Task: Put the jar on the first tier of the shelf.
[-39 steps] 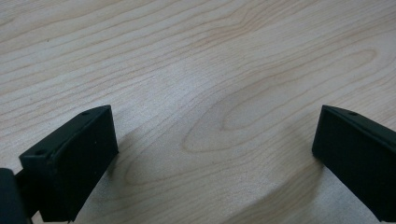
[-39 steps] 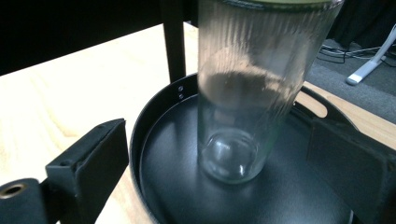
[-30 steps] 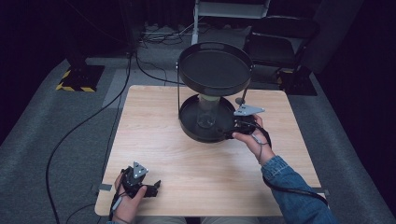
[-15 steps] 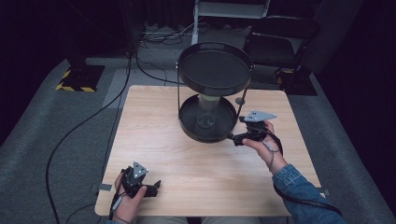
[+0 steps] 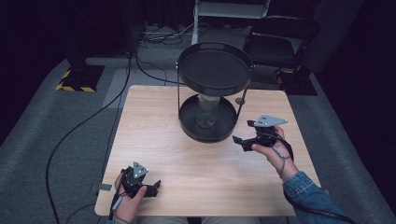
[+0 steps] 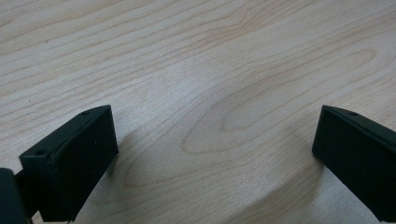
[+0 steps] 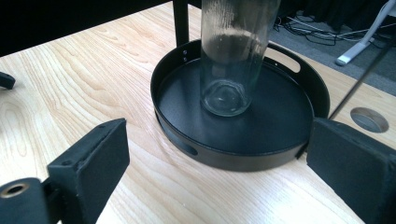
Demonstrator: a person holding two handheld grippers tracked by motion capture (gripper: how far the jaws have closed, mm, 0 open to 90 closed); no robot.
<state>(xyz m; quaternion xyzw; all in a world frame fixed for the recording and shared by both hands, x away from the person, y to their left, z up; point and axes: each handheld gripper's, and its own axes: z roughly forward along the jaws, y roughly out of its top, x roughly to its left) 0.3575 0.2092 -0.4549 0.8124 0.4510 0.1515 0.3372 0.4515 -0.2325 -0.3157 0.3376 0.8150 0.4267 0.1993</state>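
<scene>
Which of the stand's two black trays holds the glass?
The lower tray, resting on the table, holds the upright clear glass. The upper tray, raised on thin rods, has nothing in it.

— left side, report.
— the black two-jaw left gripper (image 5: 155, 185) sits low at the near edge, held in the person's left hand (image 5: 125, 205), jaws pointing to the person's right. jaws stand wide apart, nothing between them; in the left gripper view they hang close over the surface.
— right side?
— the black two-jaw right gripper with the grey three-cornered plate (image 5: 242, 132) is held in the right hand (image 5: 272, 150), blue denim sleeve (image 5: 310, 198) behind it, forearm angled in from the lower right. jaws spread wide, empty, aimed leftward.
</scene>
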